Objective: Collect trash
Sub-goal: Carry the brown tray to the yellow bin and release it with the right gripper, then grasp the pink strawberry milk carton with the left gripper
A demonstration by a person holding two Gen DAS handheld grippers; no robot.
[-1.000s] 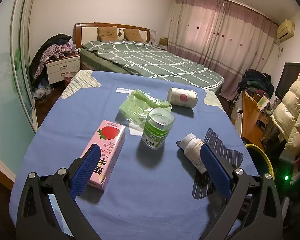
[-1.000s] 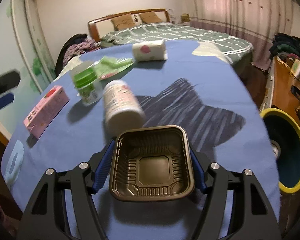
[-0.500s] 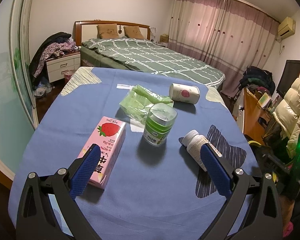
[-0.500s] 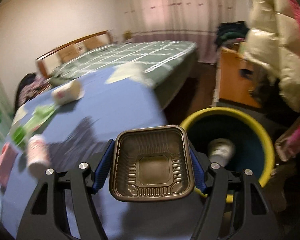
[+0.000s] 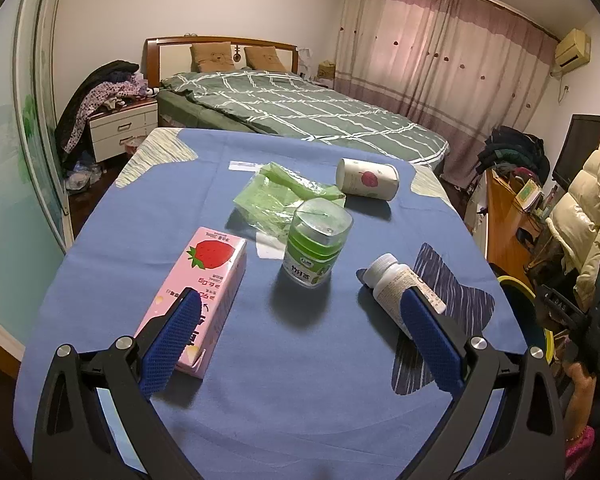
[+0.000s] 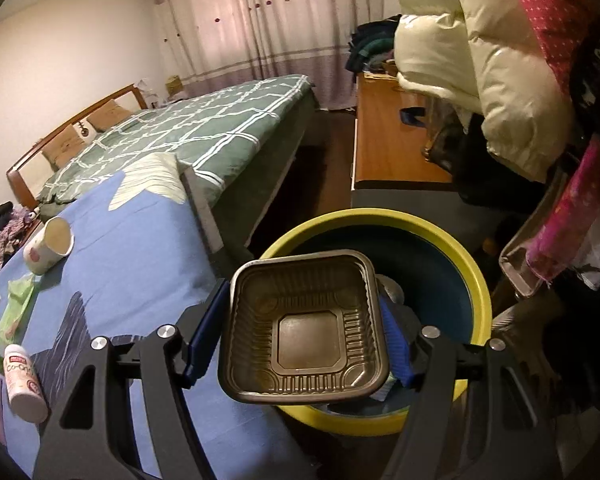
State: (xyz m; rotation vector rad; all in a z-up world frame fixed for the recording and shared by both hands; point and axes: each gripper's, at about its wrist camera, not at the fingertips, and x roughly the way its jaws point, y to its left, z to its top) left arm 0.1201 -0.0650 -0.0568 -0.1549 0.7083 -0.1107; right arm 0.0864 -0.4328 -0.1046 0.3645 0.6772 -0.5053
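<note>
My right gripper (image 6: 302, 344) is shut on a brown plastic tray (image 6: 304, 328) and holds it over the rim of the yellow-rimmed bin (image 6: 456, 256) beside the table. My left gripper (image 5: 300, 336) is open and empty above the blue table (image 5: 292, 380). On the table lie a pink strawberry milk carton (image 5: 204, 284), a green gum jar (image 5: 316, 248), a white pill bottle (image 5: 396, 284), a green plastic bag (image 5: 276, 200) and a paper cup (image 5: 368, 179) on its side.
The bin shows at the table's right edge in the left view (image 5: 520, 300), with the right gripper's handle by it. A bed (image 5: 300, 116) stands behind the table. A wooden desk (image 6: 388, 136) and hanging coats (image 6: 480, 52) crowd the right side.
My right gripper has swung right with the tray, from above the table to over the bin. The left gripper has barely moved.
</note>
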